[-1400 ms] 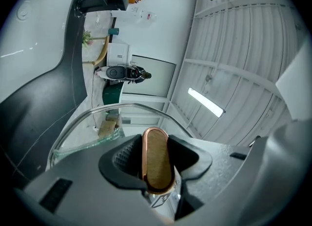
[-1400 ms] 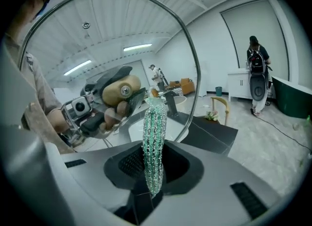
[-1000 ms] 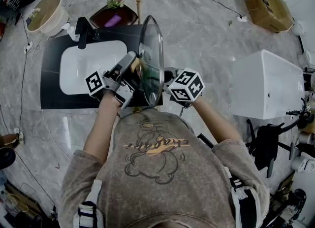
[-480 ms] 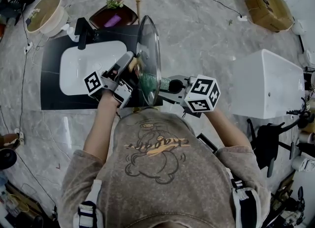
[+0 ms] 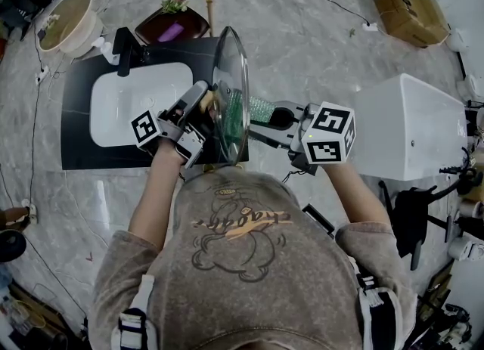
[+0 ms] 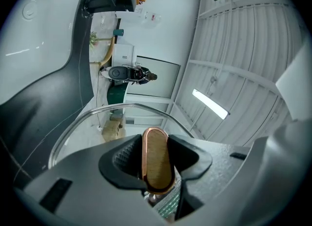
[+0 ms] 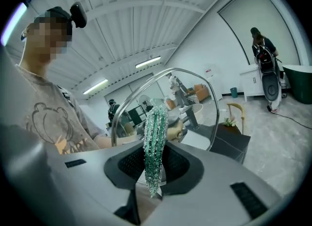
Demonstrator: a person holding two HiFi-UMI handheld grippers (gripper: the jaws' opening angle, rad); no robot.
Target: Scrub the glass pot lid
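Observation:
The glass pot lid [image 5: 231,76] stands on edge above the counter, with its steel rim [image 6: 119,108] arching across the left gripper view. My left gripper [image 5: 204,105] is shut on the lid's copper-rimmed wooden knob [image 6: 156,159] from the left side. My right gripper [image 5: 259,111] is shut on a green glittery scrubber [image 7: 156,137]. It comes from the right, and the scrubber [image 5: 255,109] reaches the lid's underside near the middle. In the right gripper view the lid [image 7: 200,98] stands just behind the scrubber.
Below the lid a white sink basin [image 5: 128,103] sits in a black counter [image 5: 83,156] with a black faucet [image 5: 125,44]. A white tub [image 5: 412,129] stands to the right. A round basin [image 5: 68,20], a small chair [image 5: 181,20] and cardboard boxes [image 5: 412,8] lie farther off on the floor.
My right gripper has risen and drawn to the right, and the scrubber has slid from the lid's lower part toward its middle. The left gripper and the lid have stayed put.

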